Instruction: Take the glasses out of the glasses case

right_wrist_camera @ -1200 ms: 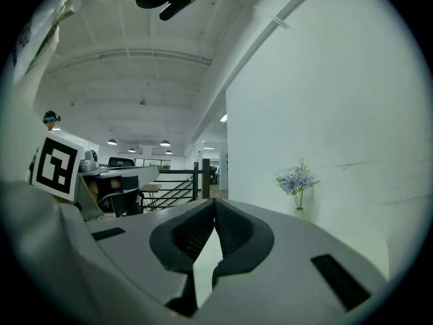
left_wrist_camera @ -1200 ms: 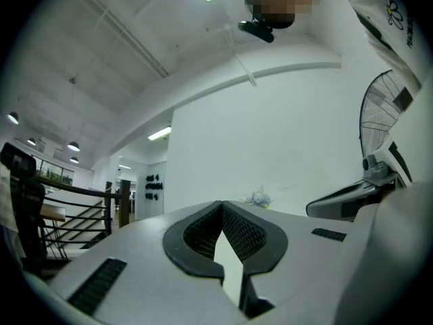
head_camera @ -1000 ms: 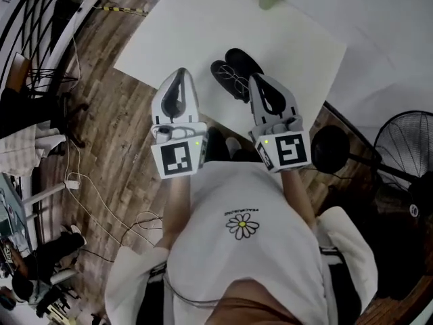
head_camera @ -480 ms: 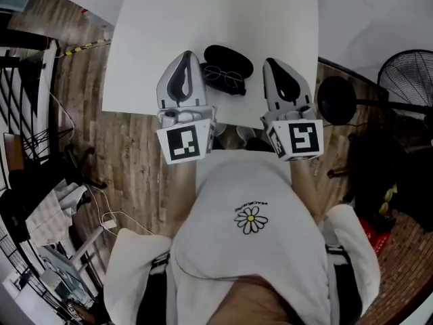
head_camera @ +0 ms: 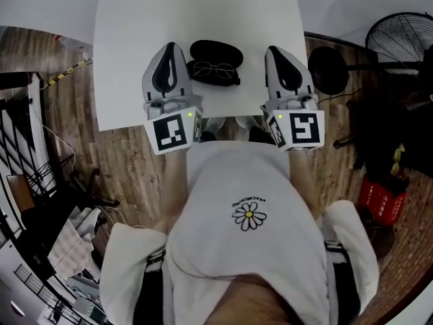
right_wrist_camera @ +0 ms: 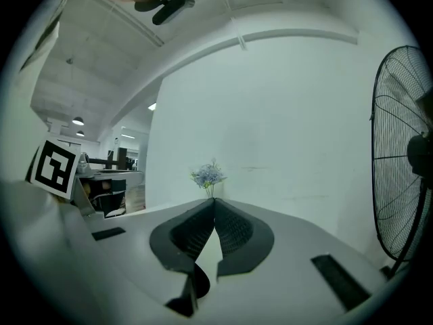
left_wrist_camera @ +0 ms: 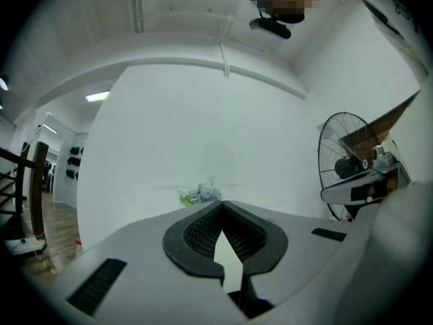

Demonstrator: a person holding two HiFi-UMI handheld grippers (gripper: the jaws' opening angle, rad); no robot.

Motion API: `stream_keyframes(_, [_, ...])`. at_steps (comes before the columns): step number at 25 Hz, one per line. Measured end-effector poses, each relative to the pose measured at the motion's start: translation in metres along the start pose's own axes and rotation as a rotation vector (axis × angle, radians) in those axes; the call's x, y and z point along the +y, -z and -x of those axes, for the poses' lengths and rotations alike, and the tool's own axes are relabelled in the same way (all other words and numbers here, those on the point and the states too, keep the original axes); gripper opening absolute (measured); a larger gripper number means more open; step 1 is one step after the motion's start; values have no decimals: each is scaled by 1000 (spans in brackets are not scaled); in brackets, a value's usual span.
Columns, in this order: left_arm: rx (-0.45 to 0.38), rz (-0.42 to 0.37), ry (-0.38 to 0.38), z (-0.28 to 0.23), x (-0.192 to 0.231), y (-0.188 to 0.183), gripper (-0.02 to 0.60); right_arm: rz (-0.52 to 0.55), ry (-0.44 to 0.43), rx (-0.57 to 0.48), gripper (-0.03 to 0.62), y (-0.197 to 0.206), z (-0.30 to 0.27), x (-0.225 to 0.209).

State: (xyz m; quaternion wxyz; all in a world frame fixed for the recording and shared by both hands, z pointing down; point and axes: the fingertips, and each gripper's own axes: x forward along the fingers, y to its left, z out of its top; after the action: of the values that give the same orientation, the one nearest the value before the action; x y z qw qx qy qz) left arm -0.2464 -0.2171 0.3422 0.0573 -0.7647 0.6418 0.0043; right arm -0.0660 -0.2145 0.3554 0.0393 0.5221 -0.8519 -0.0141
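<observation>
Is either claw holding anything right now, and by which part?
Nothing is held: left claw and right claw are shut, empty; the glasses lie on the table.

Thin-rimmed glasses (head_camera: 215, 70) against black oval case (head_camera: 216, 50)

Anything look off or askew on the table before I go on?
Nothing stands out. The black glasses case lies flat on the white table, with the glasses resting at its near side, seemingly intact. No spill or damage shows.
</observation>
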Motion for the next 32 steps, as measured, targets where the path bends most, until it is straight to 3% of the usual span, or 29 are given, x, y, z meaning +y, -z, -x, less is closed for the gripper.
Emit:
stream_keyframes(9, [-7, -5, 32, -2, 1, -6, 17, -36, 34, -31, 9, -1, -11, -10])
stream_keyframes(14, [59, -85, 184, -14, -17, 9, 18, -37, 18, -10, 9, 6, -12, -9])
stream_keyframes(16, [96, -123, 297, -18, -27, 16, 30, -35, 8, 3, 9, 8, -11, -8])
stream_keyframes(19, [197, -181, 557, -25, -53, 37, 94, -39, 6, 23, 9, 15, -7, -9])
stream_keyframes(24, [413, -390, 927, -27, -85, 96, 169, -29, -6, 56, 9, 25, -2, -9])
stream_keyframes(29, [637, -576, 1167, -16, -97, 155, 208, -21, -2, 96, 9, 36, 4, -11])
stream_keyframes(32, [734, -668, 1263, -8, -98, 186, 222, -16, -1, 121, 9, 43, 6, -11])
